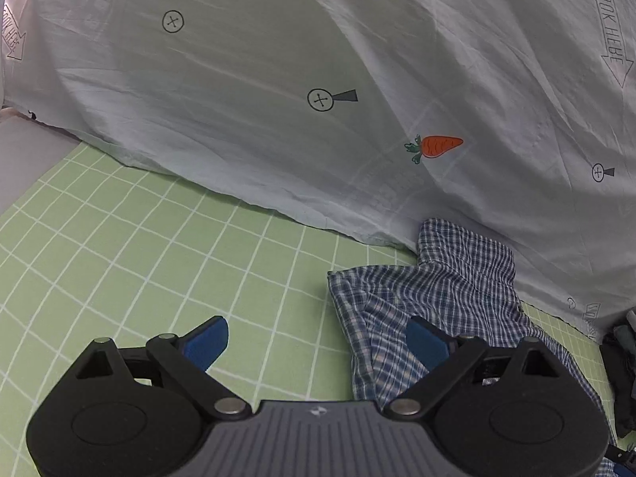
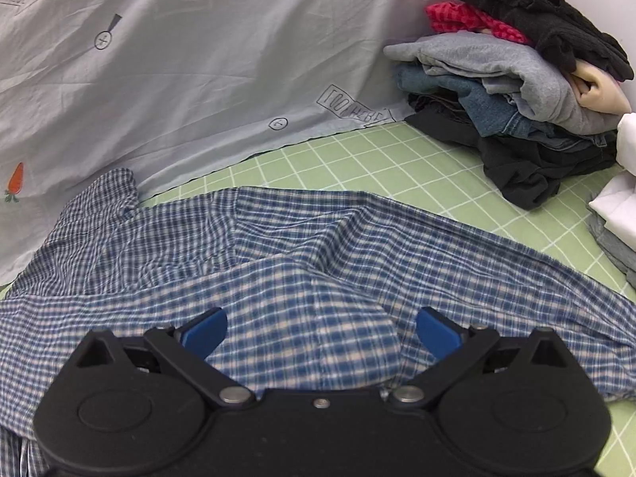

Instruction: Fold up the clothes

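The blue checked shirt (image 2: pixel 318 262) lies spread in front of me on the green grid sheet (image 2: pixel 397 159) of the bed, its far edge up against the pale printed cover (image 2: pixel 198 59) that rises behind it. It is not a neat packet: I see one diagonal flap laid over the middle, ridges across the cloth, and a bunched bit at the far left corner that may be the collar or a cuff, though the fisheye bends it too much for me to be sure. So I judge this shirt partly laid out, with some fold in it and more squaring-up left.

My right tool (image 2: pixel 321 332) hangs over the near part of the shirt with its blue pads wide apart and nothing between them. My left tool (image 1: pixel 316 340) is just as wide and empty; its one pad sits over bare green sheet, the other over the shirt's rumpled end (image 1: pixel 437 298).

To my right, in the corner, a stack of clothes (image 2: pixel 516 79) stands in grey, denim, red and black, loosely piled rather than crisp. Beside it a white folded piece (image 2: pixel 620 198) rests on something grey. Whether those are finished items or ones waiting, I cannot tell; the scene fits either. What is plain is that the checked shirt is the one under my tools.
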